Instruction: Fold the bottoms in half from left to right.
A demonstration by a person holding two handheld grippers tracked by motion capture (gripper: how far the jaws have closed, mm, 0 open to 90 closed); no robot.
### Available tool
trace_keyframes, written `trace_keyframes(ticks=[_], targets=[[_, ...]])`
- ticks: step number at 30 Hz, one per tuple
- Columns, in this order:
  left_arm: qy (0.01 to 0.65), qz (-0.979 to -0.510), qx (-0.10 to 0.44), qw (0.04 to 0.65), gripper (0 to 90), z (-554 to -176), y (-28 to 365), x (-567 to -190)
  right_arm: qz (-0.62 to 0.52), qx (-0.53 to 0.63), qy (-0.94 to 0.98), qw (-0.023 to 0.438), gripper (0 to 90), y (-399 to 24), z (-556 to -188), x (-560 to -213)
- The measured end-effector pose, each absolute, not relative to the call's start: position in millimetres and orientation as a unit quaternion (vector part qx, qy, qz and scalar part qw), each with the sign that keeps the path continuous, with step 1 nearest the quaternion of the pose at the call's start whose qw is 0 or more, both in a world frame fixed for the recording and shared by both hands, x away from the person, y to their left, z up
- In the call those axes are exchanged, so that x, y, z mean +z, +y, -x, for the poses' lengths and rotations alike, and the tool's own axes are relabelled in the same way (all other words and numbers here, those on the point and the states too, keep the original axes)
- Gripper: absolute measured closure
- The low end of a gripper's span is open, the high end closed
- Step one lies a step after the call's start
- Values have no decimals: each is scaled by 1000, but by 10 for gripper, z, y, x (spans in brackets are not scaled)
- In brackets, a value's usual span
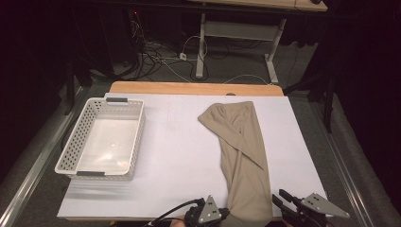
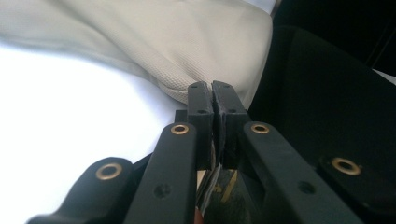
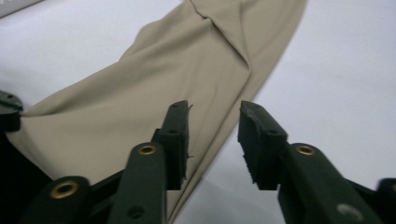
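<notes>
White board covers the table (image 1: 170, 156) in the high view, with dark floor, loose cables and a desk frame behind it. Your beige cloth (image 1: 241, 156) lies lengthwise right of centre, folded over on itself near the far end, its near end hanging at the table's front edge between your two tools. The white basket (image 1: 101, 139) sits empty at the left, well apart from the cloth. Judging by that, you are partway through folding: one diagonal fold is in, the cloth is not yet a compact bundle, and nothing has gone into the basket. The left gripper (image 1: 222, 215) is at the cloth's near left edge, the right gripper (image 1: 279, 198) just beside its near right edge.

From the left gripper view, your jaws stand pressed together at the cloth's (image 2: 177, 42) hem; whether they pinch a bit of fabric, I cannot tell.

From the right gripper view, your jaws stand partly apart, with the cloth's (image 3: 187, 74) edge running below and between them; the pads do not press on it.

No brand, label or writing can be read anywhere.
</notes>
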State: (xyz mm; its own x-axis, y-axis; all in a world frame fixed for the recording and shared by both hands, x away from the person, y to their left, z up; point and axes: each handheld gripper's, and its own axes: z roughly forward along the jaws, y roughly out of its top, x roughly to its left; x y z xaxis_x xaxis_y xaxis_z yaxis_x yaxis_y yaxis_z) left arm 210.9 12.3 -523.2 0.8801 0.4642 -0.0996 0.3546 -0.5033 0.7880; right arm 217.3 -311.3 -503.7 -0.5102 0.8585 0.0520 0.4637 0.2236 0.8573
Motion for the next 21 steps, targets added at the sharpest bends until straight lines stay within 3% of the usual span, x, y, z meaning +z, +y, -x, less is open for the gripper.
trace_keyframes(ticks=[7, 13, 18, 21], targets=[[264, -854, 69, 442, 841, -1979, 404, -5224, -415, 446, 765, 207, 445, -2780, -2430, -5034], [268, -857, 62, 436, 831, -1934, 451, -5293, -407, 444, 774, 195, 440, -2597, -2614, -5057], [265, -854, 70, 442, 626, -2000, 519, -5232, -405, 440, 777, 194, 458, -2568, -2636, -5063], [277, -840, 78, 460, 588, -2116, 604, -5134, -407, 439, 776, 199, 510, -2626, -2583, -5051]])
